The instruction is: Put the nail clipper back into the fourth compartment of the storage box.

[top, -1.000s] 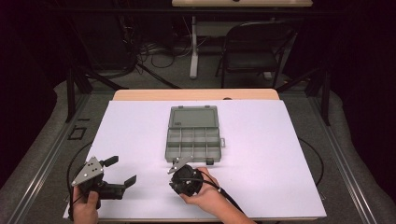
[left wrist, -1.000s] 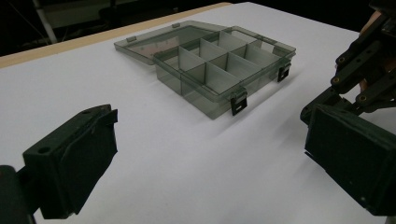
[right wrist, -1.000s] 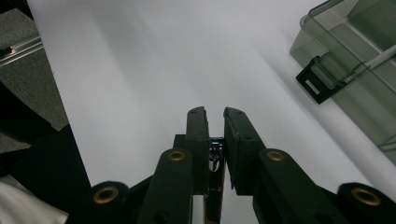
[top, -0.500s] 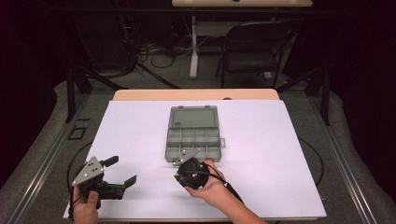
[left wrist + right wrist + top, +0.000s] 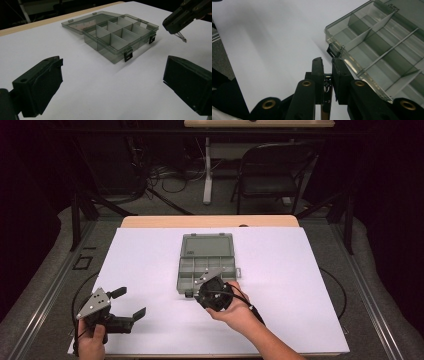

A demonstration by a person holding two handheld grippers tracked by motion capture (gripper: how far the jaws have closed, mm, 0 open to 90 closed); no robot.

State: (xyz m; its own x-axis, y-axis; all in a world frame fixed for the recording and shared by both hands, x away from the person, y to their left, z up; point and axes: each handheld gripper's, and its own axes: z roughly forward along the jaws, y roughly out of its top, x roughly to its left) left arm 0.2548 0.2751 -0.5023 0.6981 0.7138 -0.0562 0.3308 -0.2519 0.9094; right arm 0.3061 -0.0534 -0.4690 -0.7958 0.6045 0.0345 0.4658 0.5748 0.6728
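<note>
Surface: white sheet (image 5: pixel 300 285) is covering the surface, with dark floor and a chair (image 5: pixel 272 175) lying beyond it.
Organizer box (image 5: pixel 206 262): it is sitting open just ahead of the right jaws, lid laid flat behind, its compartments looking empty.
Right gripper (image 5: pixel 327 65): its jaws are pinching shut on a thin metal piece (image 5: pixel 327 85), a small clip or tweezer-like part; what it is exactly cannot be told. The box's near corner latch (image 5: pixel 331 53) is lying just past the jaw tips.
Left gripper (image 5: pixel 112 82): its jaws are standing wide open and holding nothing, with the box well ahead between them.
Step in hand: the person is probably carrying the metal piece toward a compartment.
Doing it well: the person is best keeping the pinch firm, bringing the tips over a near compartment clear of the dividers (image 5: pixel 372 31), and lowering before opening.
Risk: the thin piece is liable to snag on the box rim (image 5: pixel 352 67).
</note>
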